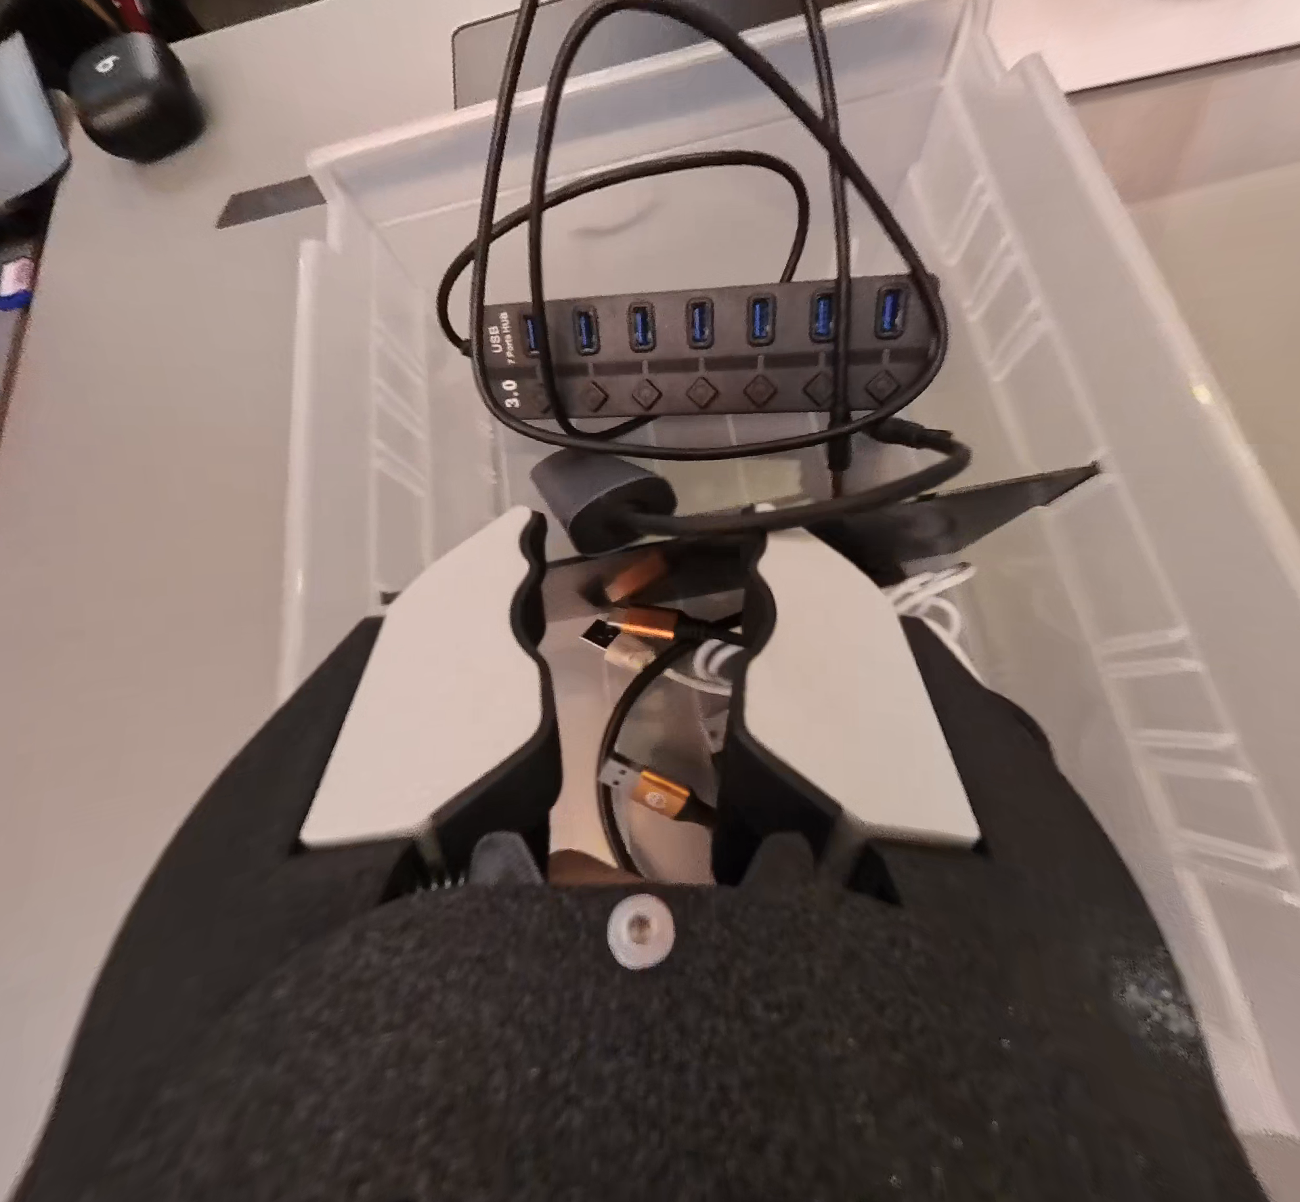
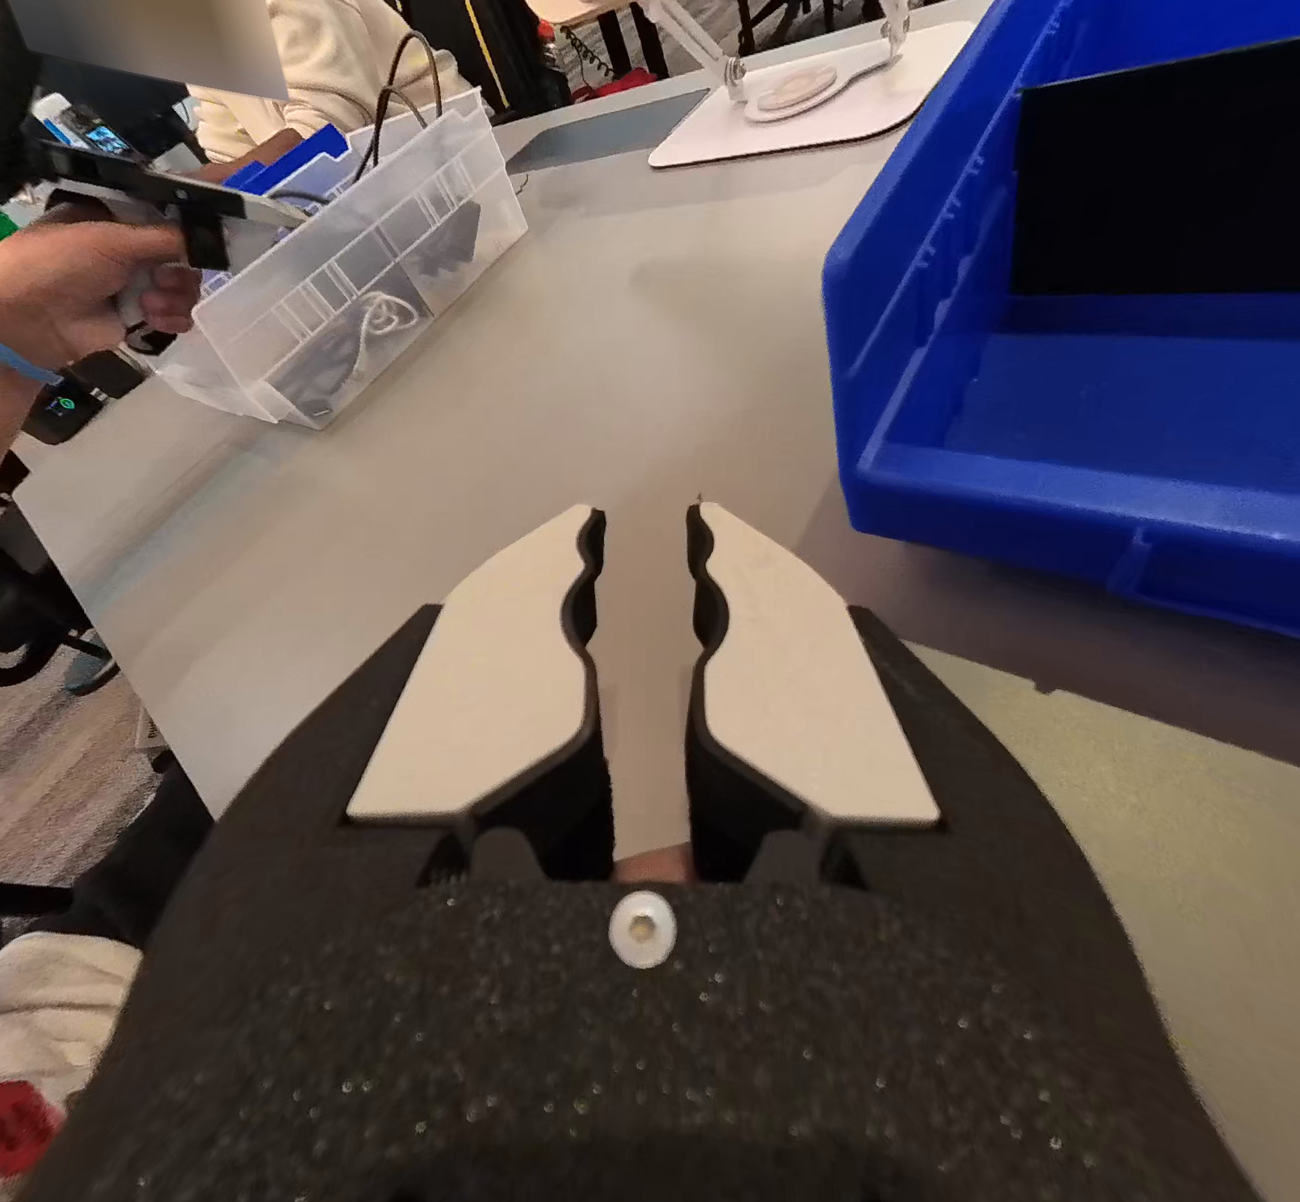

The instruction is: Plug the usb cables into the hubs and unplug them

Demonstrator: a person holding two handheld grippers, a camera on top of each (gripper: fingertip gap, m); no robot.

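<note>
My left tongs [image 1: 644,535] hang over a clear plastic bin [image 1: 985,197], their fingers spread wide with nothing held between them. Just ahead of the tips lies a grey puck-shaped adapter [image 1: 598,500], and beyond it a black seven-port USB hub [image 1: 703,352] sits across the bin with its blue ports all empty and a black cable [image 1: 534,183] looped over and around it. Under the gap between the fingers lie loose USB cables with orange-sleeved plugs [image 1: 647,630], one more [image 1: 658,792] closer to the tongs' base; a white cable [image 1: 928,595] coils to the right.

My right tongs [image 2: 646,514] hover above the bare grey surface [image 2: 527,394], well apart from the clear bin far ahead to the left. Their fingers stand parted by a narrow gap, gripping nothing. A blue bin [image 2: 914,359] stands near, ahead and to the right, with a black divider [image 2: 1154,183] upright inside it.
</note>
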